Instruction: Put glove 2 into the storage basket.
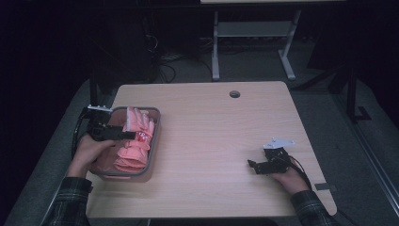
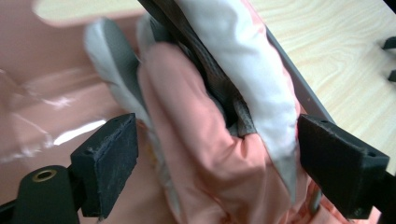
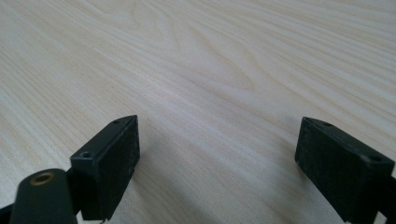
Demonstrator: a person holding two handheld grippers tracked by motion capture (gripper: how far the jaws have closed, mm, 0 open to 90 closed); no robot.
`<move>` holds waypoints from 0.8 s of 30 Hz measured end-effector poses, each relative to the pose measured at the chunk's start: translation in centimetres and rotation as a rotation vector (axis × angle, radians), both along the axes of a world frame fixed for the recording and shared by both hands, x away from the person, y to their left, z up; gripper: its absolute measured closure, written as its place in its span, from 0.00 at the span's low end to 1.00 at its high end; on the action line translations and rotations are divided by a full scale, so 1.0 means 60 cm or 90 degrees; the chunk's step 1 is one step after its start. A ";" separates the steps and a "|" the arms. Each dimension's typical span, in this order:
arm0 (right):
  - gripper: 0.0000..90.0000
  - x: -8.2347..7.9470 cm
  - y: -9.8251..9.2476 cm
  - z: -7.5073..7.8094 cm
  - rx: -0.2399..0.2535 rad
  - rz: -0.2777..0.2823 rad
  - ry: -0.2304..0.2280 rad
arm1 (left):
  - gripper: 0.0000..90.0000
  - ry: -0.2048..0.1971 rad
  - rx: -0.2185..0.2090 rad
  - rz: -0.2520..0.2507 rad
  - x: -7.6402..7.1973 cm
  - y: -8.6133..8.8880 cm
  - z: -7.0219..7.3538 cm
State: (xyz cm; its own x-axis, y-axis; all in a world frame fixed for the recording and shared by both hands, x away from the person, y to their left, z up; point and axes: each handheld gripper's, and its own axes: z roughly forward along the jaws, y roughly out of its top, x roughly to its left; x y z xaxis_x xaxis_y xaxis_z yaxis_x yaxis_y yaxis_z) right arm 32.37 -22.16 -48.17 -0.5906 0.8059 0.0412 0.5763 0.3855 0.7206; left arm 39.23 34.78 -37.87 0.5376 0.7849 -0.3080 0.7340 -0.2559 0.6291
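Left gripper (image 1: 123,135) over the bin (image 1: 153,155), jaws spread wide, pink gloves (image 2: 205,154) loose between them, not pinched; reads as a drop-off, gloves resting in the bin below. Right gripper (image 1: 251,165) parked on the table (image 3: 196,70), jaws apart, nothing between them.

free: bare table (image 1: 211,136) between tongs | blocked: basket (image 1: 154,141) rim, gloves (image 1: 134,141) inside

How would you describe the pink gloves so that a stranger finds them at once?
Start at the wooden table and look to its left edge, where a grey-rimmed basket sits. The pink gloves are piled inside it, the one bright, soft thing there, with pale fingertips and a small red label.
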 end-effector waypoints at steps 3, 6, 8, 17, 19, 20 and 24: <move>0.15 0.000 0.000 0.000 0.000 0.000 0.000 | 0.15 -0.017 0.003 0.002 -0.005 0.006 0.011; 0.15 0.000 0.000 0.000 0.000 0.000 0.000 | 0.15 -0.029 0.005 0.000 -0.011 0.009 0.022; 0.15 0.000 0.000 0.000 0.000 0.000 0.000 | 0.15 -0.039 0.007 0.002 -0.014 0.009 0.031; 0.15 0.000 0.000 0.000 0.000 0.000 0.000 | 0.15 -0.109 0.005 -0.021 -0.031 -0.021 0.078; 0.15 0.000 0.000 0.000 0.000 0.000 0.000 | 0.15 -0.120 0.004 -0.030 -0.036 -0.032 0.086; 0.15 0.000 0.000 0.000 0.000 0.000 0.001 | 0.15 -0.127 0.003 -0.032 -0.040 -0.039 0.090; 0.15 0.000 0.000 0.000 0.000 0.000 0.000 | 0.15 -0.145 -0.004 -0.054 -0.052 -0.065 0.100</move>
State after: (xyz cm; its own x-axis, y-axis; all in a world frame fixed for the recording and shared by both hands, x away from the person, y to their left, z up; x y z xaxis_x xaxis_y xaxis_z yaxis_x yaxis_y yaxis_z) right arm 32.37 -22.15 -48.17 -0.5905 0.8059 0.0415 0.5766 0.3854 0.7204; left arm 36.11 30.90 -31.86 0.6579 0.7322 -0.1762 0.5488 -0.3058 0.7780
